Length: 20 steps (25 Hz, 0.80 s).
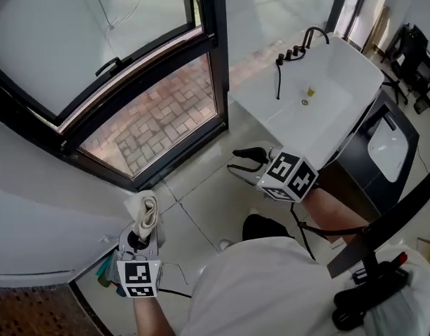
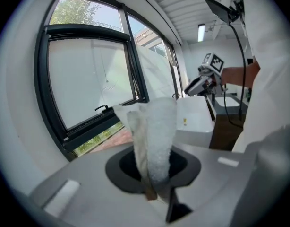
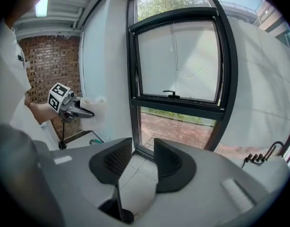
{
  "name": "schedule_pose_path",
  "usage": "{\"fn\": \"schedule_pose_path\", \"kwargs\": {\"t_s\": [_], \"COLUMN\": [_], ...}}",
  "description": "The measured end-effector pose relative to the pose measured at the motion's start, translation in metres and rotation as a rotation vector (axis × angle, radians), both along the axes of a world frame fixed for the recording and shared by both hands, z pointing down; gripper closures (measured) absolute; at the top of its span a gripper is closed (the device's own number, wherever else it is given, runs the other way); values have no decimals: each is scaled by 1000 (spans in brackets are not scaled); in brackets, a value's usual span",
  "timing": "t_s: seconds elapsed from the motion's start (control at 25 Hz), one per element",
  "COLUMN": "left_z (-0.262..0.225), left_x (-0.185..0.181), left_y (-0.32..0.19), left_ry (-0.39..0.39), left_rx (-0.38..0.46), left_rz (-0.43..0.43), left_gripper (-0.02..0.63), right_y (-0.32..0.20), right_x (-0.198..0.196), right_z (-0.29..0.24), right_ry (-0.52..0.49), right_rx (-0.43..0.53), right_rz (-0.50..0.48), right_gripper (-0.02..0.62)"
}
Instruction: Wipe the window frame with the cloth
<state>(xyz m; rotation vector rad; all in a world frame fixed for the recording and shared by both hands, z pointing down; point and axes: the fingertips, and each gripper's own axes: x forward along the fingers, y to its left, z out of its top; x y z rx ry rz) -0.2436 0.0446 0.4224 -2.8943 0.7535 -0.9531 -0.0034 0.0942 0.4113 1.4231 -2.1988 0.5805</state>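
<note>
My left gripper [image 2: 157, 186] pinches the cloth [image 2: 154, 136], clear of the window frame [image 1: 148, 161] — approach step. Right gripper [image 3: 138, 162] spread, empty. Next I'd press cloth onto frame.

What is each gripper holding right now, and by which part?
Left gripper pinches the white cloth by its bunched lower end. Right gripper holds nothing, jaws apart.
</note>
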Motion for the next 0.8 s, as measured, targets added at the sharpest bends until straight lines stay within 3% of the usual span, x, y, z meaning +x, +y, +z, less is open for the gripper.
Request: {"fn": "schedule_pose_path", "kwargs": {"t_s": [0.24, 0.6, 0.8], "left_z": [-10, -39, -43], "left_x": [9, 73, 89], "left_y": [13, 23, 31], "left_ry": [25, 71, 70], "left_rx": [-3, 6, 1], "left_rz": [-14, 38, 52], "left_gripper": [518, 518, 518], "right_y": [11, 25, 26], "right_x": [8, 42, 52], "right_z": [-27, -59, -59], "right_ry": [-16, -36, -30], "right_rx": [70, 113, 97], "right_rz": [10, 16, 16], "right_gripper": [449, 449, 449]}}
